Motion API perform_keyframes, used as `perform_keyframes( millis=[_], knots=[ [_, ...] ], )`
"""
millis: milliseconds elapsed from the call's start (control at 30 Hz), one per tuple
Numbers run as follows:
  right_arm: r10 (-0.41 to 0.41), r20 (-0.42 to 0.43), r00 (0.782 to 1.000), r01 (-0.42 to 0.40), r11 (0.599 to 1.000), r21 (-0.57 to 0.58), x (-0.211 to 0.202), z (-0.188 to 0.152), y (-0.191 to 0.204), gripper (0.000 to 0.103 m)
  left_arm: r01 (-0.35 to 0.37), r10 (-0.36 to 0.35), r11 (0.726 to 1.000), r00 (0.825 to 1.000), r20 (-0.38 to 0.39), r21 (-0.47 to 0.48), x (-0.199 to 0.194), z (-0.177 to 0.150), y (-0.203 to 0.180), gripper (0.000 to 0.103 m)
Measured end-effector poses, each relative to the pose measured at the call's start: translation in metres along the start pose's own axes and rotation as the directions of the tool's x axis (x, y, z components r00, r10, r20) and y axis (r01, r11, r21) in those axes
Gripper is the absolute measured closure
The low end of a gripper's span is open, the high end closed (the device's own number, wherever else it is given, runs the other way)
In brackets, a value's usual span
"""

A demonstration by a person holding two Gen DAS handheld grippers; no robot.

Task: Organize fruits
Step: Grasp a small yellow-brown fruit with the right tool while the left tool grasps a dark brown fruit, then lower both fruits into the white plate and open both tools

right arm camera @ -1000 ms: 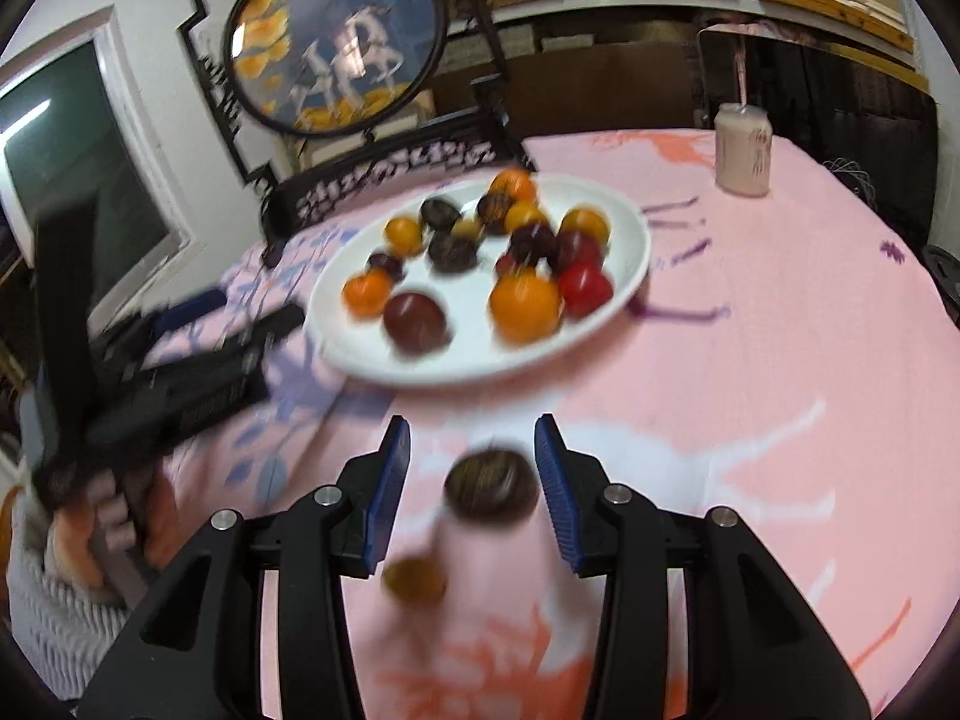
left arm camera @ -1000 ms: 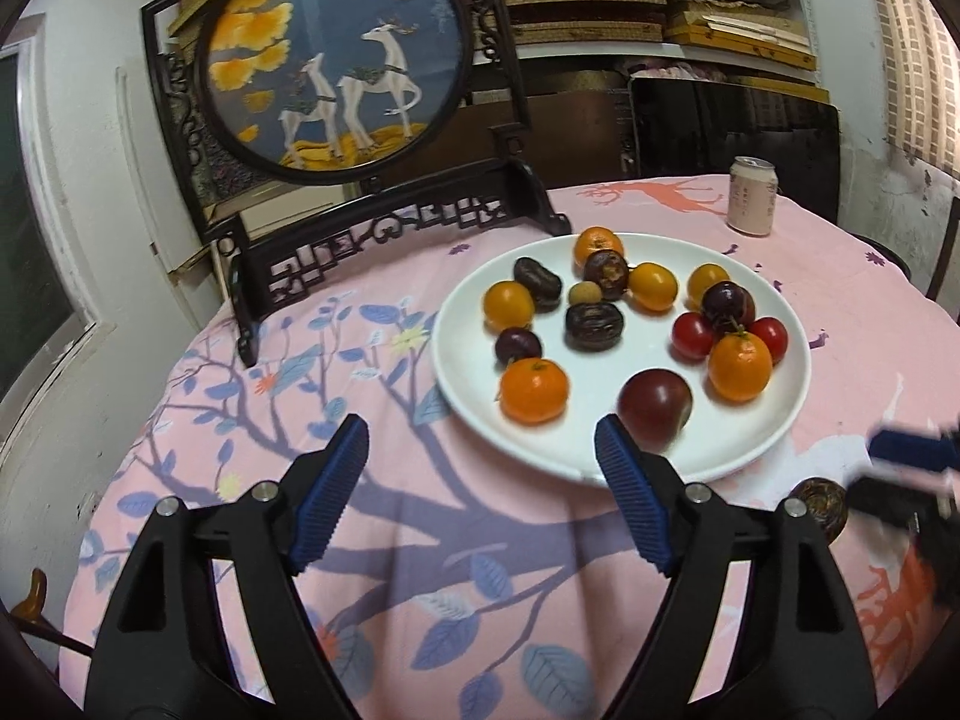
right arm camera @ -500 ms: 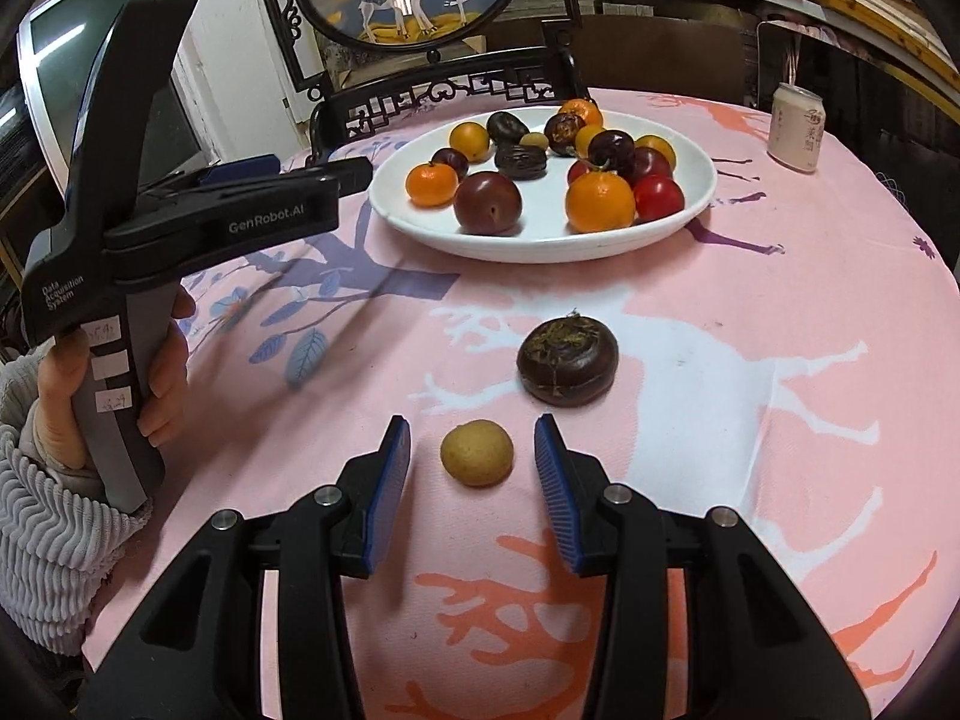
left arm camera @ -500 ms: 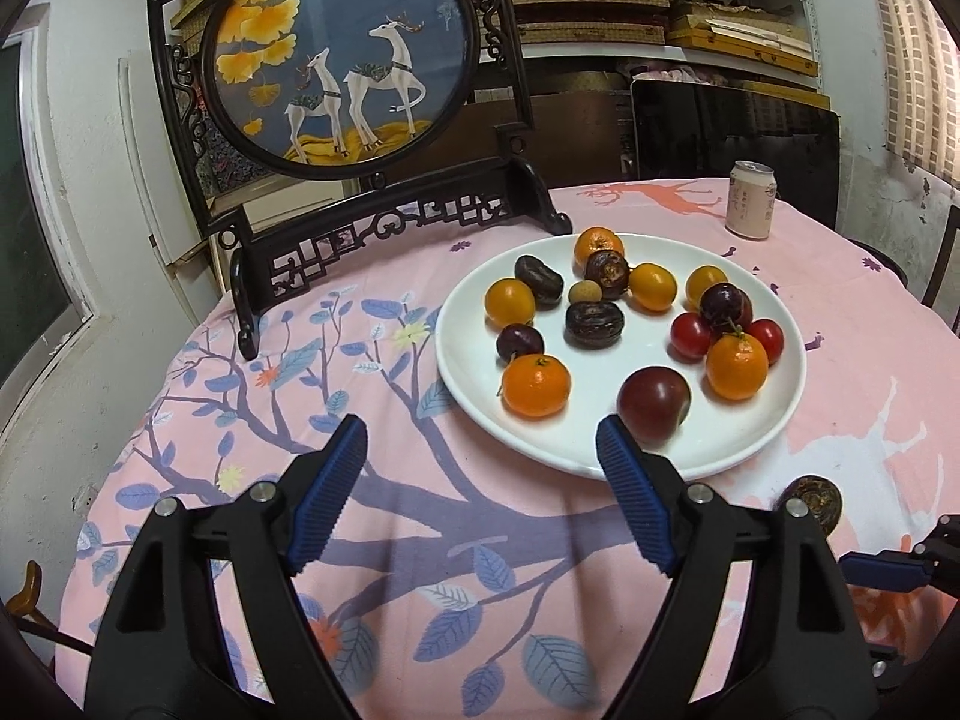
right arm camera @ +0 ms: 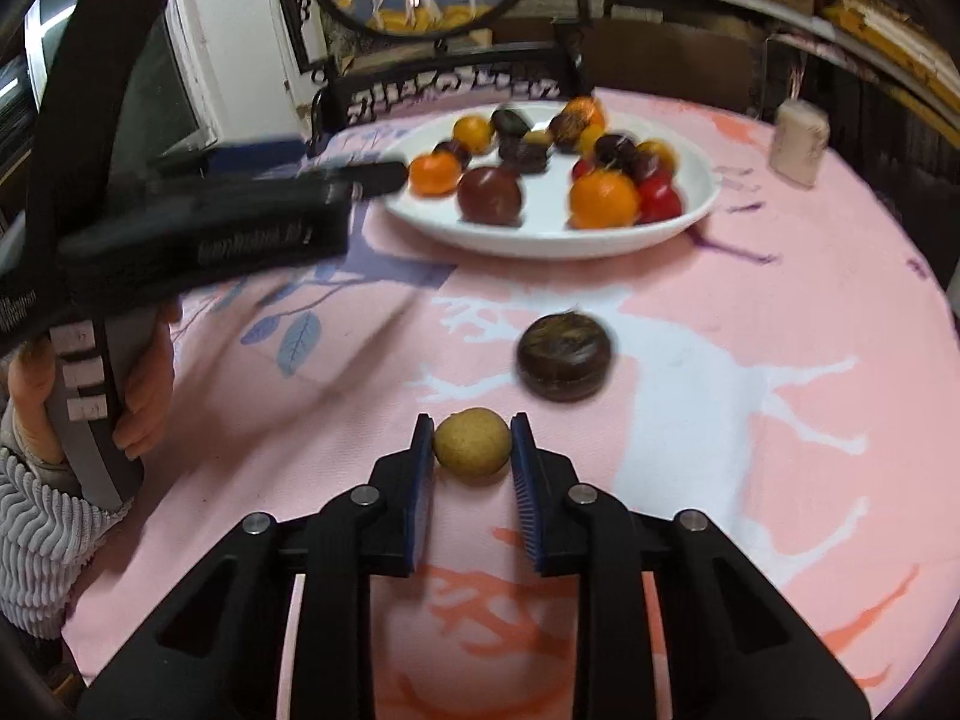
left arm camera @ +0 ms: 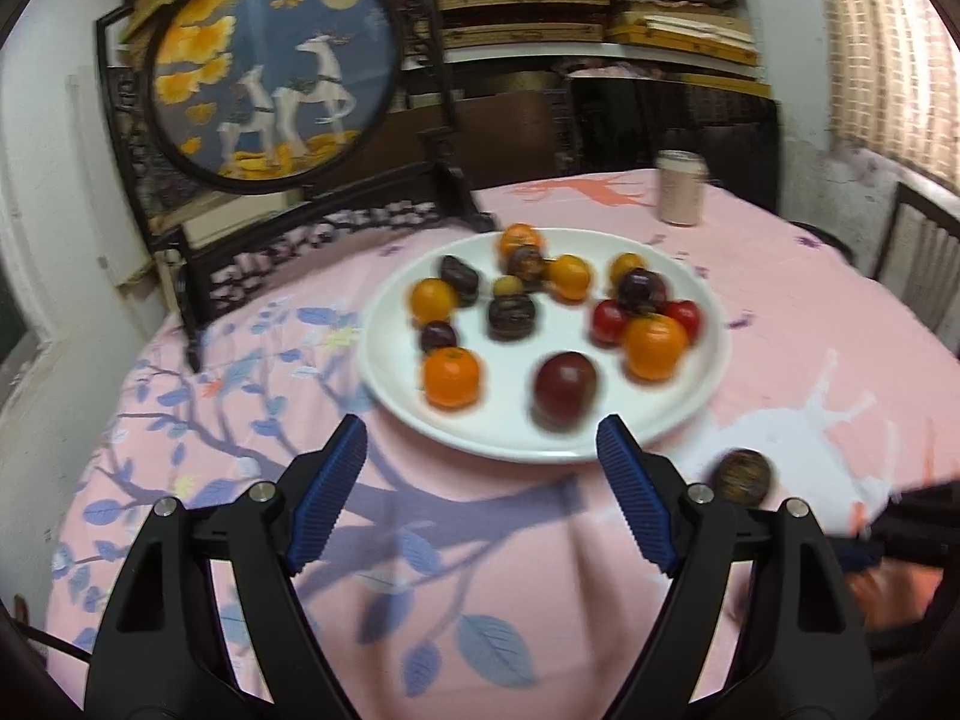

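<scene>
A white plate [left arm camera: 708, 372] [right arm camera: 690, 210] holds several fruits: oranges, red tomatoes, dark plums. My right gripper [right arm camera: 472, 443] is shut on a small tan round fruit [right arm camera: 472, 443] resting on the pink cloth. A dark brown flat fruit [right arm camera: 564, 357] lies just beyond it, and also shows in the left wrist view [left arm camera: 743, 476]. My left gripper [left arm camera: 483, 450] is open and empty above the cloth, just before the plate's near rim; it appears in the right wrist view [right arm camera: 240, 222].
A round deer-picture screen on a black carved stand [left arm camera: 270, 66] stands behind the plate. A drink can [left arm camera: 680, 187] [right arm camera: 798, 141] stands at the far right of the table. Shelves and a dark cabinet lie beyond.
My right gripper's jaws have closed from wide apart onto the tan fruit. My left gripper has shifted slightly; its view is blurred and its jaws stay open.
</scene>
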State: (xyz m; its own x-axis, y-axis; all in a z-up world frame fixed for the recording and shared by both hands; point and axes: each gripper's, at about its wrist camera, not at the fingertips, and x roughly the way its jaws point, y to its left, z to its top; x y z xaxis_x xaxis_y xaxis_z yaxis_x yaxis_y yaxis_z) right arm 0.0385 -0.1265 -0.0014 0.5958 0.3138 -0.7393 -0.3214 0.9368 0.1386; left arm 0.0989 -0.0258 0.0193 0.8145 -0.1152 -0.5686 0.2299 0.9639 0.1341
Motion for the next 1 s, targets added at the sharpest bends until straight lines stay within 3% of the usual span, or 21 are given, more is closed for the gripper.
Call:
perform_keyframes(
  millis=[167, 333, 500, 567, 633, 700, 733, 867, 1000],
  knots=[
    [-0.073, 0.04, 0.997, 0.068, 0.991, 0.111, -0.03, -0.018, -0.048, 0.077, 0.154, -0.15, 0.982, 0.988, -0.043, 0.109, -0.003, -0.011, -0.041, 0.022],
    [-0.072, 0.103, 0.992, 0.048, 0.975, 0.216, -0.054, -0.029, -0.077, 0.077, 0.215, -0.197, 0.963, 0.973, -0.12, 0.165, 0.013, -0.017, -0.076, 0.022],
    [-0.043, 0.14, 0.989, 0.01, 0.973, 0.229, -0.06, -0.03, -0.078, 0.077, 0.238, -0.21, 0.958, 0.962, -0.175, 0.161, 0.033, -0.014, -0.091, 0.022],
    [-0.033, 0.138, 0.99, 0.0, 0.972, 0.234, -0.059, -0.029, -0.079, 0.077, 0.238, -0.204, 0.956, 0.96, -0.191, 0.173, 0.038, -0.013, -0.097, 0.026],
    [-0.025, 0.134, 0.991, -0.008, 0.971, 0.24, -0.059, -0.03, -0.079, 0.077, 0.256, -0.218, 0.953, 0.951, -0.218, 0.164, 0.043, -0.014, -0.099, 0.047],
    [-0.021, 0.132, 0.991, -0.011, 0.971, 0.238, -0.058, -0.03, -0.078, 0.077, 0.284, -0.243, 0.948, 0.938, -0.248, 0.142, 0.049, -0.014, -0.098, 0.061],
    [-0.02, 0.131, 0.991, -0.012, 0.971, 0.238, -0.058, -0.03, -0.078, 0.077, 0.292, -0.254, 0.947, 0.935, -0.248, 0.134, 0.048, -0.014, -0.097, 0.061],
    [-0.021, 0.123, 0.992, -0.011, 0.968, 0.25, -0.055, -0.031, -0.081, 0.077, 0.267, -0.229, 0.952, 0.946, -0.231, 0.148, 0.043, -0.016, -0.097, 0.062],
    [-0.027, 0.111, 0.993, -0.003, 0.964, 0.266, -0.052, -0.031, -0.084, 0.077, 0.168, -0.142, 0.975, 0.975, -0.171, 0.146, 0.028, -0.016, -0.078, 0.062]
  ],
)
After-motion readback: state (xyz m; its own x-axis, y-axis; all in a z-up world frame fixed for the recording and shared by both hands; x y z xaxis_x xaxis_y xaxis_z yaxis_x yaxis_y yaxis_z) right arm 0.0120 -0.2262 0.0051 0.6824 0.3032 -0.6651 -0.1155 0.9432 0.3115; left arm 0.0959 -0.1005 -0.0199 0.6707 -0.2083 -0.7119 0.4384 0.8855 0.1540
